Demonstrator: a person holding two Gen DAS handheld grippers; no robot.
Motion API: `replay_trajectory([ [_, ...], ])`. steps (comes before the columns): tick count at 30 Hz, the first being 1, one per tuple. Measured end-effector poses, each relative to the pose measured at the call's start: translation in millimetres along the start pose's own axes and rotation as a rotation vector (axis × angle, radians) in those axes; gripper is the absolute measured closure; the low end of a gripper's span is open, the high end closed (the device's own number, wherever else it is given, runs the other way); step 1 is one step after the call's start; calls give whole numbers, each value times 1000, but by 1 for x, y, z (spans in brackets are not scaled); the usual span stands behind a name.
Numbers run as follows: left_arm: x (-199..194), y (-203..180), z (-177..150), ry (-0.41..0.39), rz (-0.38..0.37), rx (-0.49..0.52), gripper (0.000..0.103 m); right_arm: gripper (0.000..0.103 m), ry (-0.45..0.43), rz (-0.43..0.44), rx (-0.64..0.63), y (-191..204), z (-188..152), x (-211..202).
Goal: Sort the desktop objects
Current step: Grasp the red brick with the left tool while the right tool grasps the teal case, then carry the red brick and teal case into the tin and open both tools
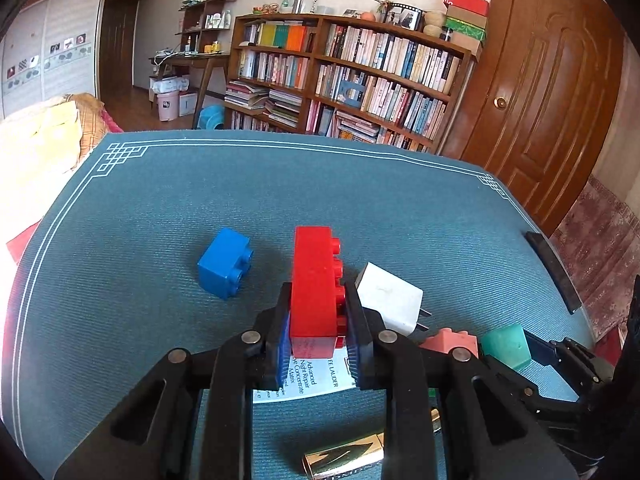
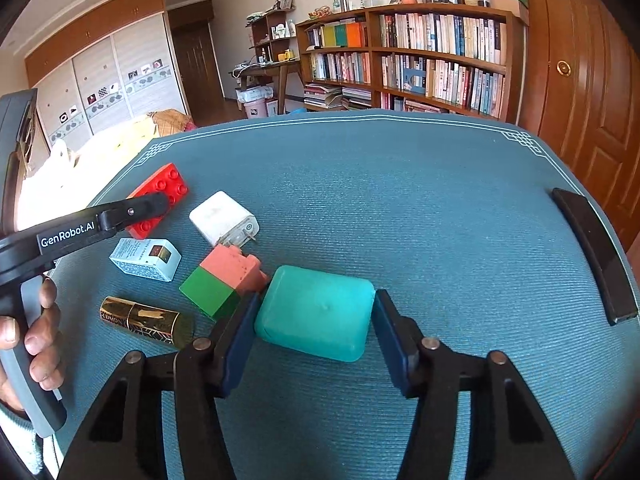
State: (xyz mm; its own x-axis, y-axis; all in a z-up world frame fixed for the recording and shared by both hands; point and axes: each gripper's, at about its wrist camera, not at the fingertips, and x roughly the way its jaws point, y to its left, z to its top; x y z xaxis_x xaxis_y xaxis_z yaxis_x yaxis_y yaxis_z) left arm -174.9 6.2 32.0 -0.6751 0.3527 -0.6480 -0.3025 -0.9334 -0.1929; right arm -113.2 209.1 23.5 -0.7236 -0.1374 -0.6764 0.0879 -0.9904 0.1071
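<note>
My left gripper (image 1: 318, 290) is shut on a long red brick (image 1: 314, 280), its pads clamping both long sides, and the brick points away across the blue-green mat (image 1: 160, 200). A blue brick (image 1: 225, 263) lies to its left. In the right wrist view my right gripper (image 2: 316, 298) straddles a teal rounded case (image 2: 316, 316), with a pad against each side. The same view shows the left gripper's finger (image 2: 156, 204) lying on the red brick (image 2: 166, 182) at far left.
A white charger (image 2: 222, 218), a small printed box (image 2: 146, 258), a pink-and-green brick stack (image 2: 224, 280) and a gold tube (image 2: 140, 318) lie left of the case. A flat black bar (image 2: 592, 256) sits by the mat's right edge. A person's hand (image 2: 40, 320) holds the left gripper's handle.
</note>
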Motion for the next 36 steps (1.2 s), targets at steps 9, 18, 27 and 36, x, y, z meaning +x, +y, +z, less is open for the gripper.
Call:
replay_trajectory([
  [9,-4,-3,0,-8,4,9,78,42,-4,-23,49,-12,-9,-13],
  [18,-13,-22,-2,-21,-7,47,78,42,-24,-44,98,-30,-31,-57],
  [27,-33,-63,-10,-44,-40,135,78,42,-58,-80,153,-54,-62,-119],
  [36,-64,-121,-26,-59,-104,230,78,42,-120,-176,152,-80,-88,-188],
])
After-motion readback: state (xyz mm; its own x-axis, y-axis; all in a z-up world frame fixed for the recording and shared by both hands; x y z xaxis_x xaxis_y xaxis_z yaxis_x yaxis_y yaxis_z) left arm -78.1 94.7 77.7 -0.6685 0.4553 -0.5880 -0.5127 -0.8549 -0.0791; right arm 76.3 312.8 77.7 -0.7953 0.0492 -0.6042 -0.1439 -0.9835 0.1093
